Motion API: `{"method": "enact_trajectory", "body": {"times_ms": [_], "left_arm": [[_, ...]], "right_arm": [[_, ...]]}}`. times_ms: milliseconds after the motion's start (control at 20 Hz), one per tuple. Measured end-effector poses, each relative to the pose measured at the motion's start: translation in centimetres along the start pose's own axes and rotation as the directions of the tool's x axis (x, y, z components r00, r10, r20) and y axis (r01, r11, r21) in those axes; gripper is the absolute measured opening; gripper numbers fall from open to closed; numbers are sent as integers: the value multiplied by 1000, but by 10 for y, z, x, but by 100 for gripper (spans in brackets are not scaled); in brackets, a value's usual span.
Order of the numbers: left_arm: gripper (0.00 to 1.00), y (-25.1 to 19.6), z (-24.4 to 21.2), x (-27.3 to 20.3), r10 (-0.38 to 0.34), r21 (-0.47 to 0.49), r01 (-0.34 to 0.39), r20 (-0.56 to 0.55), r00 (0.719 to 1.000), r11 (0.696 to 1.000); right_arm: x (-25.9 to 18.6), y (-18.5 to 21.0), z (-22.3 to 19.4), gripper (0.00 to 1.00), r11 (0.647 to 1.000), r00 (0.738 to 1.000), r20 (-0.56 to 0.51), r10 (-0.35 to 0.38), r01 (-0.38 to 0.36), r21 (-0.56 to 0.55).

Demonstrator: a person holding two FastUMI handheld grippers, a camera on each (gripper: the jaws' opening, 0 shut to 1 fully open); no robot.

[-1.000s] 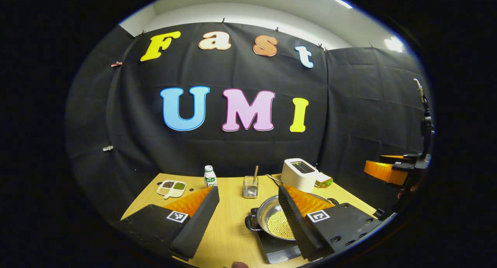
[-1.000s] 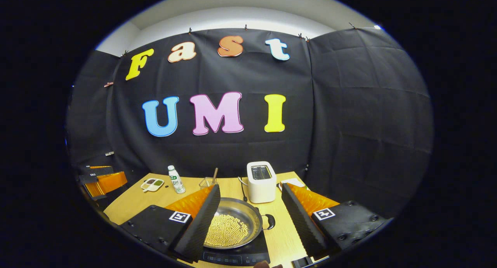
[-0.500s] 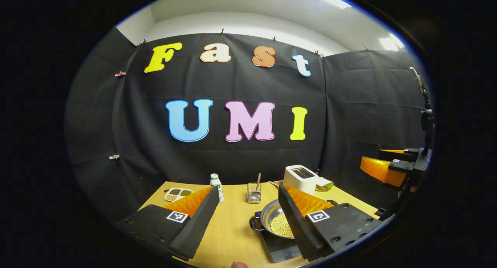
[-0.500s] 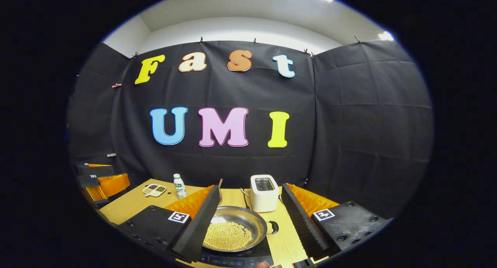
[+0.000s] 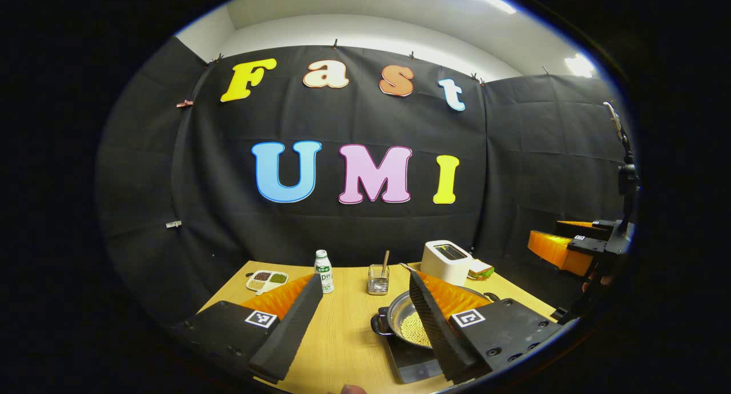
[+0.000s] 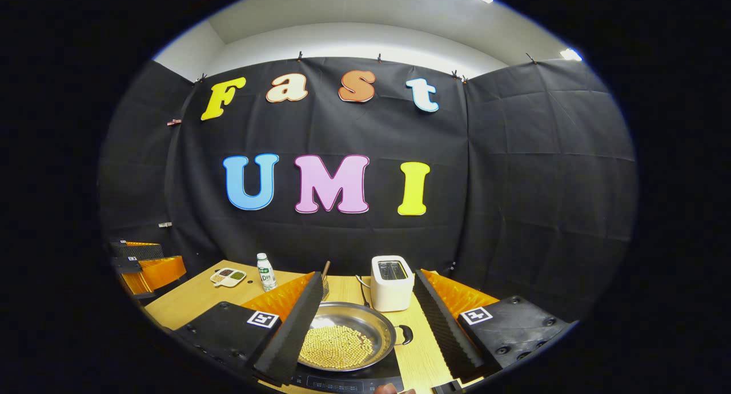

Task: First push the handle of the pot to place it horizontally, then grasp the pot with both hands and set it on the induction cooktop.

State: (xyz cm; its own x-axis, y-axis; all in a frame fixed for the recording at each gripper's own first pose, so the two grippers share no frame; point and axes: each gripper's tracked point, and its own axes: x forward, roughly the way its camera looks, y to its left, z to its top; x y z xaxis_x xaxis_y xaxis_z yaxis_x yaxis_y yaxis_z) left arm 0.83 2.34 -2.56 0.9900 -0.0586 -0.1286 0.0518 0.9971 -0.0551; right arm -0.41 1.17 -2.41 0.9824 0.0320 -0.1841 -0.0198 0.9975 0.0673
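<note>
My right gripper (image 6: 365,325) hangs with its fingers spread wide, gripping nothing. Between them the pot (image 6: 348,340) of pale beans sits on the induction cooktop (image 6: 348,381), one side handle (image 6: 404,334) pointing right. Behind stand a white toaster (image 6: 392,274) and a small bottle (image 6: 265,272). My left gripper (image 6: 145,265) shows far left, seemingly above the table (image 6: 194,297) edge.

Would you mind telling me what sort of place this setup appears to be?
Probably a mock kitchen in a recording booth: a wooden table against black cloth holds a toaster, and a pot of beans on an induction cooktop.
</note>
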Motion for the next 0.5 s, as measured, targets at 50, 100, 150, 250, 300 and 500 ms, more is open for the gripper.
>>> {"method": "enact_trajectory", "body": {"times_ms": [50, 100, 150, 250, 300, 500], "left_arm": [[94, 2, 0, 0, 3, 0, -3, -2, 1000, 1000], [95, 2, 0, 0, 4, 2, -4, -2, 1000, 1000], [95, 2, 1, 0, 3, 6, -3, -1, 1000, 1000], [95, 2, 0, 1, 1, 10, -1, 0, 1000, 1000], [95, 2, 1, 1, 2, 10, -2, 0, 1000, 1000], [95, -1, 0, 0, -5, 6, 5, -1, 1000, 1000]], "right_arm": [[0, -1, 0, 99, 1000, 1000, -1, -2, 2, 2], [0, -3, -1, 99, 1000, 1000, -2, -7, 7, 2], [0, -4, -1, 99, 1000, 1000, -3, -10, 10, 3], [-1, -7, -1, 99, 1000, 1000, -4, -19, 19, 5], [-2, -8, -1, 99, 1000, 1000, -6, -22, 22, 6], [-3, -10, -2, 99, 1000, 1000, -11, -23, 23, 7]]}}
